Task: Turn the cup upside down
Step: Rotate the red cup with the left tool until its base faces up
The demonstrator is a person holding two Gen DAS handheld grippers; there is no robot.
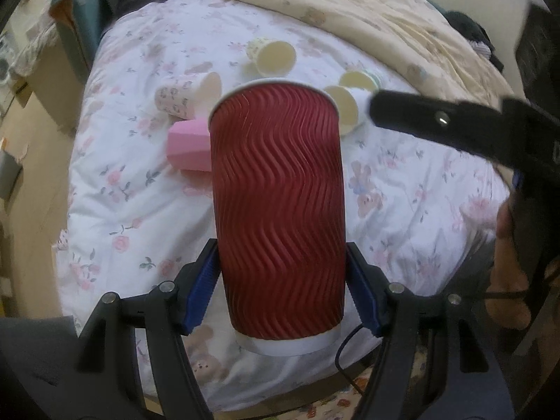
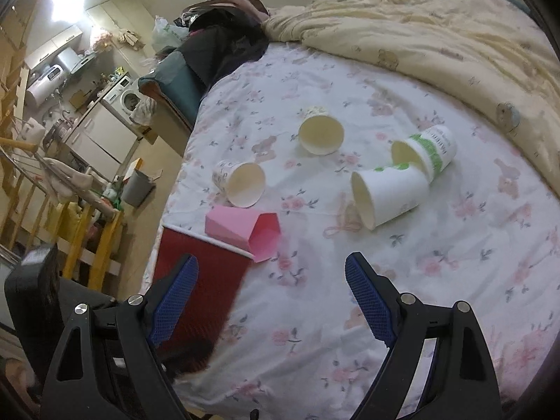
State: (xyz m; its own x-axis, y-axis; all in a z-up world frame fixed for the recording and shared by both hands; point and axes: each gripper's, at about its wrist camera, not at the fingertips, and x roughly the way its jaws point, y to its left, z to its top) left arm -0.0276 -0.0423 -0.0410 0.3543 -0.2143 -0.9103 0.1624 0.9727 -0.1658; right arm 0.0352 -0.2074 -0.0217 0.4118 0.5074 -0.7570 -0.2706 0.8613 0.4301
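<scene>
A red ripple-walled paper cup (image 1: 278, 210) is held above the bed between the blue pads of my left gripper (image 1: 280, 280), which is shut on its lower body. Its rim points away from the camera and its white base is nearest. The same cup shows in the right wrist view (image 2: 203, 280) at the lower left, partly behind a finger. My right gripper (image 2: 271, 297) is open and empty above the floral sheet, to the right of the red cup. Its black finger (image 1: 437, 119) reaches into the left wrist view from the right.
Several cups lie on their sides on the floral bed sheet (image 2: 437, 262): a pink faceted cup (image 2: 245, 234), a patterned white cup (image 2: 241, 182), a cream cup (image 2: 320, 134), a white cup (image 2: 388, 196) and a green-printed cup (image 2: 427, 150). A cream duvet (image 2: 437, 35) is bunched at the back.
</scene>
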